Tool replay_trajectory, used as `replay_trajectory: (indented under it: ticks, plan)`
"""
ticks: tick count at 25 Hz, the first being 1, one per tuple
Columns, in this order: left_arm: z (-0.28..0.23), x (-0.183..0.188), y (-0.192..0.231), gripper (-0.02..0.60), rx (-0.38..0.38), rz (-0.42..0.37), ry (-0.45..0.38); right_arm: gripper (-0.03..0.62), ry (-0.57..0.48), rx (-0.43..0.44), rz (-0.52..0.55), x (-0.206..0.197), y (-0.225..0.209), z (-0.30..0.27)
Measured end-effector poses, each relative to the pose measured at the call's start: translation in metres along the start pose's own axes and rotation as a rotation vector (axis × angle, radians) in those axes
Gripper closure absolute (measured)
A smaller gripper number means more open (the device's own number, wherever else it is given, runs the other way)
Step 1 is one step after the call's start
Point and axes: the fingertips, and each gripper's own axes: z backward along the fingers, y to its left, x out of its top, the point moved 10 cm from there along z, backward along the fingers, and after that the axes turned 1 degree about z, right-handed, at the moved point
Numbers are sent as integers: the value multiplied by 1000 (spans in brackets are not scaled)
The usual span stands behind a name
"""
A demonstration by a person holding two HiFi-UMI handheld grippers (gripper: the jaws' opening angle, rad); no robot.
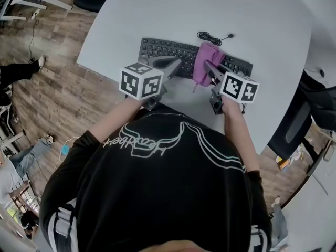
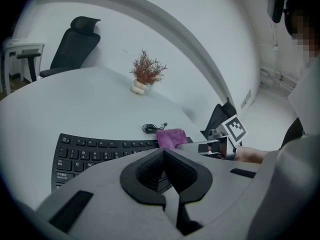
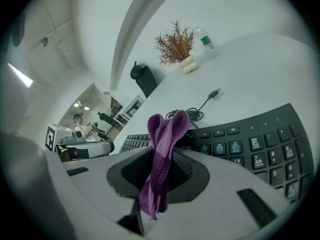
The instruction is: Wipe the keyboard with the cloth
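Over the keyboard point(image 3: 250, 144), right claw point(image 3: 159, 174) tight on the purple cloth point(image 3: 167, 134) (left claw point(image 2: 164, 171) closed, empty).

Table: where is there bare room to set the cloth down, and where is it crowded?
Bare: table beyond the keyboard, left of the coiled cable. Crowded: keyboard's near side, under left gripper, right gripper and cloth.

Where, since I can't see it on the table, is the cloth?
Head view, right of centre: the purple cloth is pinched in the right gripper, over the right half of the keyboard, near the coiled cable.
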Motion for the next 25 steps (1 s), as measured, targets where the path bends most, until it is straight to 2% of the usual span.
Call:
replay_trajectory:
  ticks: [8, 25]
  plan:
    - [-15, 4, -14, 575, -6, -2, 17, 534, 7, -43, -13, 11, -26, 23]
    - [-18, 4, -26, 575, -34, -28, 33, 534, -41, -173, -52, 2, -62, 75]
